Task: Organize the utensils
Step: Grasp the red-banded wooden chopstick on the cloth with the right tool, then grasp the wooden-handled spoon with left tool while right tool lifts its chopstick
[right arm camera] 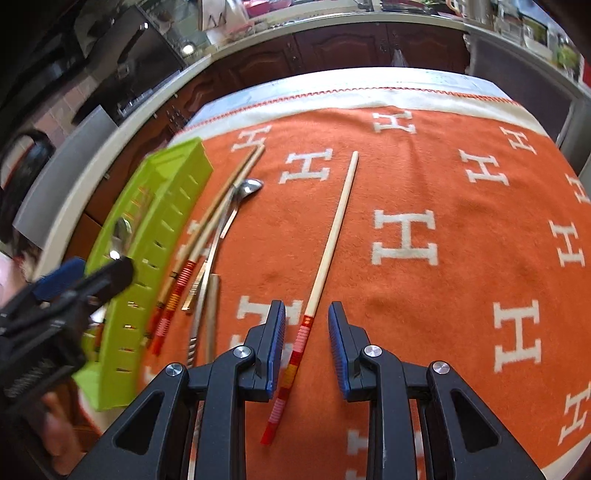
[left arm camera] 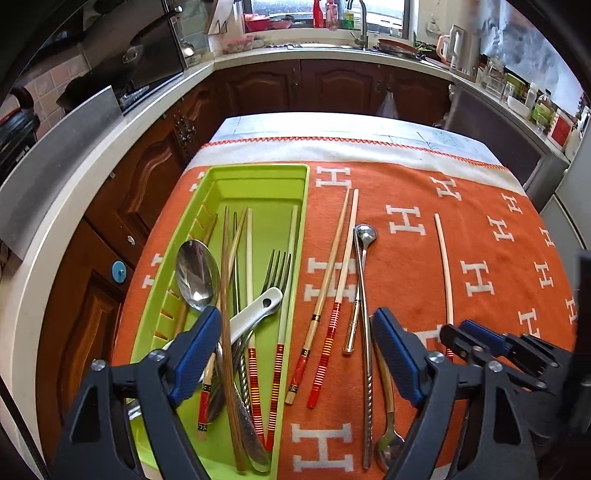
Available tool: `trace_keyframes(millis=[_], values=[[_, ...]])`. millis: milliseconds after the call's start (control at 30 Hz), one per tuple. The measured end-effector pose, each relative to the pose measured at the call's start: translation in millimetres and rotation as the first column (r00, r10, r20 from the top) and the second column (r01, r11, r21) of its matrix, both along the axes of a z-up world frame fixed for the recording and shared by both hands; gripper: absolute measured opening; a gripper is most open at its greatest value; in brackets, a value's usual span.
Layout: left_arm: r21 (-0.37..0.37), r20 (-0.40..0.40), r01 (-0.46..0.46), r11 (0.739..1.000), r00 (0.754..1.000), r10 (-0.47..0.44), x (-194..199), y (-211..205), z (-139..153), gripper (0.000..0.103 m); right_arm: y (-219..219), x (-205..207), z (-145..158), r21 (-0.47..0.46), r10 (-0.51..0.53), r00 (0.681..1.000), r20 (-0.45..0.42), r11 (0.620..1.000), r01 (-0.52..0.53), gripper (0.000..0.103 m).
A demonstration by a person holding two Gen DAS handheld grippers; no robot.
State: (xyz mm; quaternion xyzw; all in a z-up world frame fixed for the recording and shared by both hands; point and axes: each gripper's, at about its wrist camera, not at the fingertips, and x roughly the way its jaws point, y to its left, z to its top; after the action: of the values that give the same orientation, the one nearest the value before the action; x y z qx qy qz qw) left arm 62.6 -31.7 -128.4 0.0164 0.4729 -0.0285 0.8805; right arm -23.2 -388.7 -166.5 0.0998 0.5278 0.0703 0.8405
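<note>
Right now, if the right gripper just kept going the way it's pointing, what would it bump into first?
Probably the lone chopstick lying between its open jaws: the right gripper straddles its striped end, with the orange cloth underneath. Depth is unclear.

bright daylight from the kitchen window (left arm camera: 325, 14) at the far wall, blown out there. soft shadows, specular glare on the large steel spoon (left arm camera: 195, 273). heavy fisheye bend and dark vignette at edges. right wrist view: motion blur on the lime green plastic tray (right arm camera: 155, 236) and left edge; centre sharp.
</note>
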Motion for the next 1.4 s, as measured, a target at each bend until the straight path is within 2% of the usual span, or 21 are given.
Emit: trace_keyframes(millis=[67, 133, 200, 233, 267, 300, 367, 400, 500, 633, 867, 1033, 1133, 1300, 1333, 1367, 1400], values=[[-0.012, -0.007, 0.004, 1.0, 1.0, -0.004, 0.6, 1.9, -1.4, 0.077, 3.4, 3.8, -2.2, -0.029, 0.004, 1.0, 0.024, 1.0, -0.003, 0.024], [-0.019, -0.009, 0.012, 1.0, 1.0, -0.013, 0.4, 1.0, -1.7, 0.072, 12.9, 7.5, -3.5, -0.1, 0.026, 0.999, 0.041, 0.995, -0.022, 0.024], [-0.035, -0.016, 0.035, 0.999, 0.999, -0.035, 0.1, -1.6, -1.4, 0.069, 19.4, 9.1, -5.4, -0.162, 0.047, 0.997, 0.061, 0.986, -0.037, 0.021], [-0.045, -0.02, 0.047, 0.998, 0.999, -0.048, -0.5, -3.8, -1.3, 0.068, 21.3, 9.5, -6.0, -0.192, 0.056, 0.996, 0.072, 0.981, -0.042, 0.015], [-0.06, -0.028, 0.063, 0.996, 0.997, -0.065, -1.5, -6.7, -1.3, 0.066, 22.0, 9.7, -6.9, -0.21, 0.06, 0.995, 0.08, 0.977, -0.042, 0.01], [-0.075, -0.038, 0.079, 0.994, 0.996, -0.082, -2.4, -8.9, -1.6, 0.062, 20.4, 10.5, -7.3, -0.212, 0.055, 0.995, 0.086, 0.977, -0.036, 0.009], [-0.121, -0.068, 0.12, 0.985, 0.989, -0.128, -3.7, -13.4, -2.8, 0.054, 12.5, 12.0, -8.3, -0.18, 0.041, 0.995, 0.086, 0.983, -0.025, 0.006], [-0.144, -0.084, 0.138, 0.98, 0.985, -0.151, -4.3, -15.8, -4.1, 0.045, 7.9, 12.7, -8.4, -0.169, 0.029, 0.996, 0.083, 0.986, -0.015, 0.006], [-0.186, -0.131, 0.169, 0.968, 0.972, -0.195, -5.4, -23.0, -10.9, 0.028, -9.1, 12.4, -7.8, -0.1, -0.011, 0.998, 0.057, 0.995, 0.017, 0.005], [-0.235, -0.195, 0.195, 0.952, 0.95, -0.242, -9.0, -33.6, -25.0, 0.02, -31.3, 8.5, -7.6, -0.017, -0.054, 0.998, 0.024, 0.998, 0.054, 0.005], [-0.202, -0.265, 0.198, 0.959, 0.932, -0.248, -10.7, -49.4, -46.9, 0.018, -50.2, -5.7, -3.5, 0.02, -0.075, 0.997, 0.025, 0.997, 0.075, 0.006], [-0.165, -0.294, 0.19, 0.968, 0.927, -0.232, -9.3, -54.4, -58.4, 0.017, -56.2, -13.4, 0.5, 0.032, -0.076, 0.996, 0.038, 0.997, 0.075, 0.006], [-0.142, -0.282, 0.196, 0.97, 0.932, -0.229, -9.9, -57.6, -59.1, 0.017, -59.5, -17.4, 2.3, 0.036, -0.074, 0.996, 0.042, 0.997, 0.073, 0.006], [-0.048, -0.221, 0.223, 0.974, 0.948, -0.228, -11.4, -76.4, -62.0, 0.017, -61.6, -21.1, -0.2, 0.045, -0.071, 0.997, 0.035, 0.997, 0.069, 0.006], [-0.034, -0.195, 0.226, 0.973, 0.954, -0.229, -12.8, -78.8, -62.5, 0.016, -62.3, -22.3, -0.4, 0.05, -0.07, 0.997, 0.032, 0.996, 0.069, 0.006], [-0.027, -0.175, 0.224, 0.974, 0.959, -0.225, -13.2, -76.0, -60.4, 0.007, -62.6, -22.1, -0.8, 0.056, -0.07, 0.997, 0.03, 0.996, 0.068, 0.006], [-0.028, -0.158, 0.221, 0.975, 0.962, -0.223, -13.3, -76.0, -60.3, 0.006, -64.0, -23.7, 0.0, 0.072, -0.07, 0.997, 0.029, 0.995, 0.068, 0.006]])
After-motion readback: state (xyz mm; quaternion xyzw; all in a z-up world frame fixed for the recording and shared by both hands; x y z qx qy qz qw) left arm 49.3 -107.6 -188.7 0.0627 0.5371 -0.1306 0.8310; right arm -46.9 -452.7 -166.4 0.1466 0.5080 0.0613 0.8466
